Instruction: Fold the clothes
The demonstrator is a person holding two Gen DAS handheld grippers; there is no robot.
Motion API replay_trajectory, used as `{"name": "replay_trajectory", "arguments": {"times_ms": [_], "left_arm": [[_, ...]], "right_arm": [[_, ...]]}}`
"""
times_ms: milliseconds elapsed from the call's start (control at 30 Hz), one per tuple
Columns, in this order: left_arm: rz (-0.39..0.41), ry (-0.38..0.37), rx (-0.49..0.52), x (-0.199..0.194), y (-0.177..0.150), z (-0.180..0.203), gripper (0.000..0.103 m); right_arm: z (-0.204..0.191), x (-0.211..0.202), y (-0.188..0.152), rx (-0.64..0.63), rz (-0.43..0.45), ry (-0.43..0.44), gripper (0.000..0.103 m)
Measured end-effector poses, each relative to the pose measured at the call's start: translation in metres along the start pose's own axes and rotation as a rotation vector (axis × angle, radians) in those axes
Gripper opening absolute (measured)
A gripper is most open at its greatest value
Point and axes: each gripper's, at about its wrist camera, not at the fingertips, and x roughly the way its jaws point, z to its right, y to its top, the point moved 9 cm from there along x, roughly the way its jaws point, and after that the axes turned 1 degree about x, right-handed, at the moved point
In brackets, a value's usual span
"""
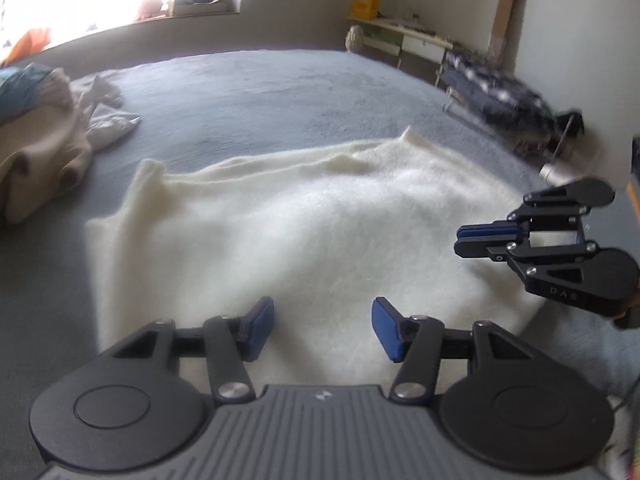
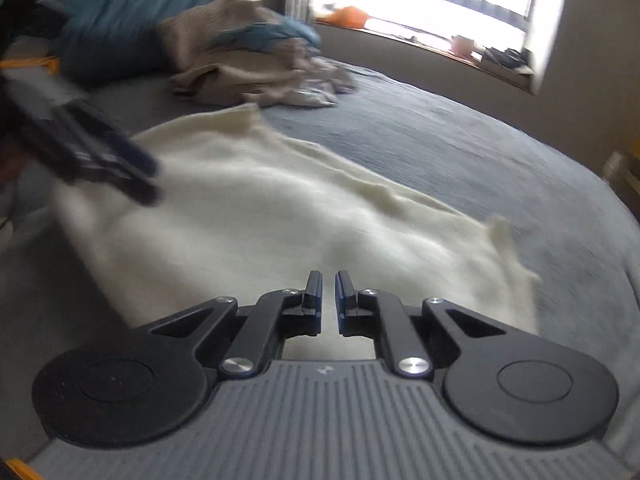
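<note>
Left wrist: beige clothes pile beside white sweater.

Clothes pile beside open bedspread

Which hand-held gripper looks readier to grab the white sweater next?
Probably the left hand-held gripper: its jaws stand open right over the sweater, holding nothing. The right one is nearly shut and empty.

Ahead of my left claw, the grey bed carries a flat cream sweater; a rumpled clothes pile lies far left.
</note>
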Motion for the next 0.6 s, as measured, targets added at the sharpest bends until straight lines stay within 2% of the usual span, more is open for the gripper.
{"name": "replay_trajectory", "arguments": {"times_ms": [67,133,233,267,300,367,400,433,500,600], "left_arm": [[-0.011,0.041,0.038,0.008,-0.005,-0.006,0.056],[0.005,0.101,0.035,0.003,-0.007,-0.025,0.056],[0.004,0.186,-0.062,-0.007,-0.009,-0.066,0.053],[0.002,0.208,-0.097,-0.01,-0.009,-0.08,0.05],[-0.003,0.212,-0.107,-0.012,-0.007,-0.086,0.043],[0.012,0.227,-0.094,-0.016,0.004,-0.087,0.045],[0.03,0.24,-0.076,-0.019,0.011,-0.084,0.054],[0.061,0.243,-0.05,-0.021,0.02,-0.079,0.056],[0.089,0.199,-0.005,-0.014,0.035,-0.063,0.059],[0.054,0.147,0.03,0.014,0.046,-0.043,0.059]], "right_arm": [[0.004,0.01,-0.007,0.004,-0.023,0.0,0.005],[0.029,0.011,-0.02,0.057,-0.028,-0.013,0.005],[0.092,-0.007,-0.039,0.241,-0.022,-0.086,0.004],[0.113,-0.015,-0.045,0.315,-0.02,-0.112,0.002],[0.131,-0.022,-0.051,0.387,-0.016,-0.123,0.0],[0.15,-0.032,-0.056,0.454,-0.007,-0.137,0.0],[0.153,-0.034,-0.052,0.443,-0.006,-0.166,0.003],[0.153,-0.034,-0.044,0.43,0.008,-0.167,0.005],[0.142,-0.034,-0.023,0.444,0.059,-0.1,0.005],[0.105,-0.011,0.009,0.385,0.074,0.022,0.005]]}}
